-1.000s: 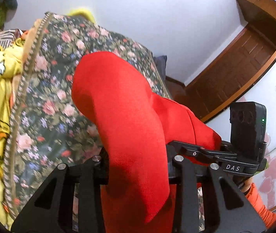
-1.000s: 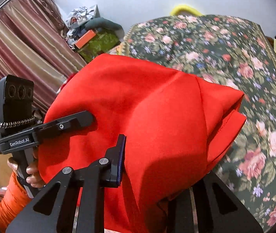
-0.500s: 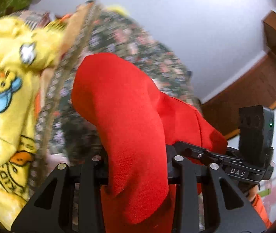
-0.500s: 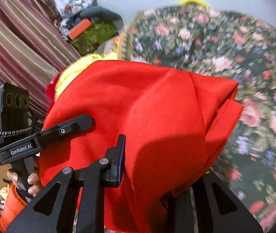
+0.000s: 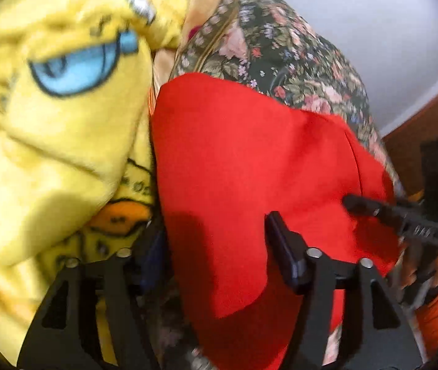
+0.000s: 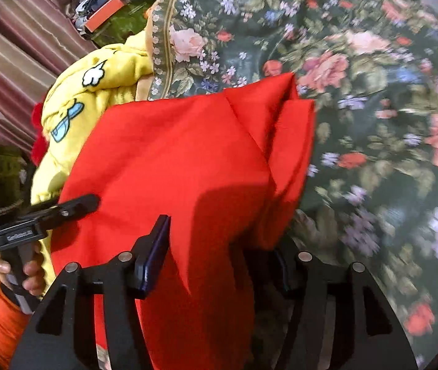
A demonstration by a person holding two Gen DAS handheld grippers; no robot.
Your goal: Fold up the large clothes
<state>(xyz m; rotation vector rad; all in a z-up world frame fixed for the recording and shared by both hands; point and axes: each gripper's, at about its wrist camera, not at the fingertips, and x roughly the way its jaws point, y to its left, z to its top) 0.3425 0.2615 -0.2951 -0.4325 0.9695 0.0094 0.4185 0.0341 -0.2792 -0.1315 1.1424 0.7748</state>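
A folded red garment [image 5: 249, 169] fills the middle of both wrist views, also seen in the right wrist view [image 6: 188, 160]. It hangs between the two grippers over a dark floral bedspread [image 6: 373, 92]. My left gripper [image 5: 215, 246] has its jaws spread wider than before, with the red cloth draped between them. My right gripper [image 6: 219, 246] likewise has its jaws apart with the cloth lying through the gap. Each gripper shows in the other's view: the right one [image 5: 373, 209] and the left one [image 6: 73, 206].
A yellow fleece garment with cartoon prints [image 5: 49, 123] lies bunched at the bed's left edge, right beside the red cloth, also in the right wrist view [image 6: 89, 92]. Striped curtains [image 6: 12, 61] and a clutter pile [image 6: 110, 9] stand beyond it. A wooden door [image 5: 428, 123] is at right.
Both grippers have swung left and down toward the yellow garment with the red cloth. Their jaws have opened wider than a second ago, loosening on the cloth.
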